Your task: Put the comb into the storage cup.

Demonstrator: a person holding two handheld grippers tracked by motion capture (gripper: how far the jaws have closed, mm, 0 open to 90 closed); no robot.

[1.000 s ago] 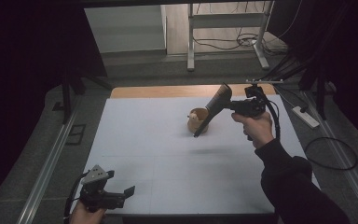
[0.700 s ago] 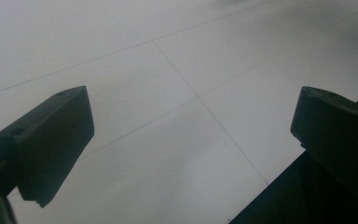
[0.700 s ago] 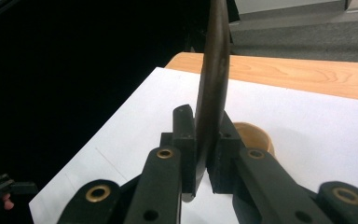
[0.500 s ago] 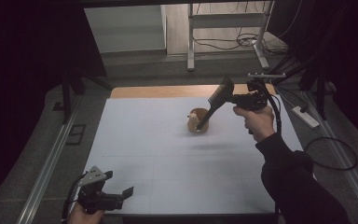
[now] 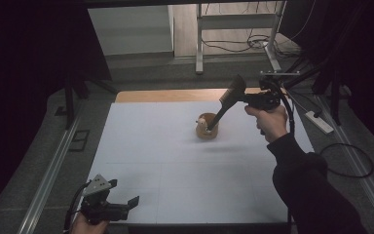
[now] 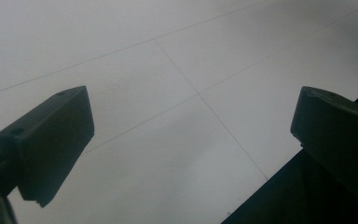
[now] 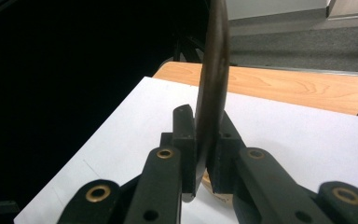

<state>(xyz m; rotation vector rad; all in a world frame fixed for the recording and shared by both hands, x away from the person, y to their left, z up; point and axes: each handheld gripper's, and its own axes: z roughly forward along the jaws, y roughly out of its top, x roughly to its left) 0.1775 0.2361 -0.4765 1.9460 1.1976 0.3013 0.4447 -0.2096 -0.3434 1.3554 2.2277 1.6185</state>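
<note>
My right gripper (image 5: 242, 97) is shut on a dark wooden spatula (image 5: 226, 102) and holds it above the far middle of the white table (image 5: 175, 170). The spatula slants down to the left, and its narrow end reaches into a small wooden bowl (image 5: 207, 130) with something pale inside. In the right gripper view the jaws (image 7: 205, 140) clamp the thin blade (image 7: 213, 70) edge-on. My left gripper (image 5: 132, 202) rests open at the table's front left corner. Its wide-apart jaws (image 6: 191, 126) have only bare table surface between them.
A strip of bare wood (image 5: 175, 95) runs along the table's far edge. Metal rails (image 5: 53, 165) flank both sides. A power strip (image 5: 319, 122) and cables (image 5: 355, 161) lie on the floor at the right, and a metal frame (image 5: 233, 19) stands beyond.
My right gripper has risen slightly and drawn away from the near side with the spatula, which now stands steeper over the bowl. The left gripper has hardly moved.
</note>
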